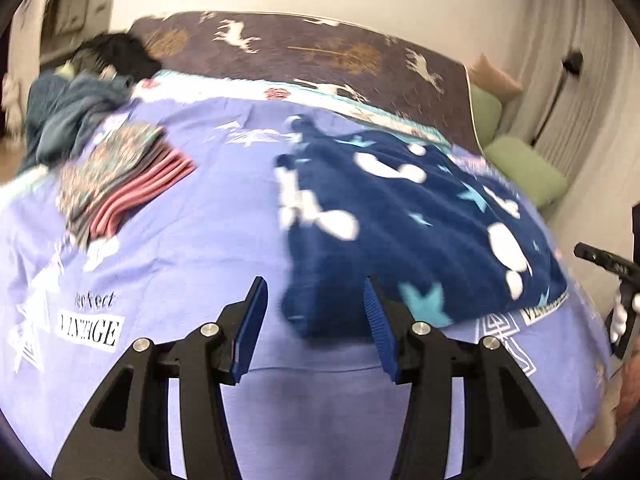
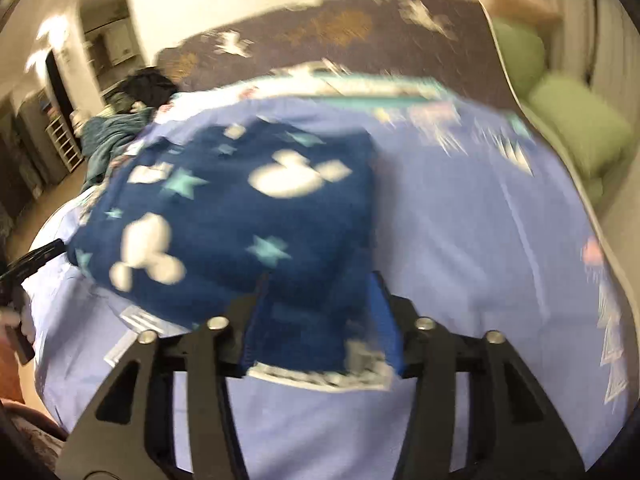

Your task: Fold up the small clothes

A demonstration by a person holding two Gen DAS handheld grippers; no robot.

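A purple sheet covers the bed. The blue star cloth lies on it. The left gripper is wide and holds nothing. In the right gripper the cloth's blurry edge sits between wide fingers; a grip is hard to tell

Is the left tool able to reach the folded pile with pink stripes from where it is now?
Probably yes. The left tool stands open and empty, and only bare purple sheet lies between it and the folded pile; the blue star garment is off to the other side.
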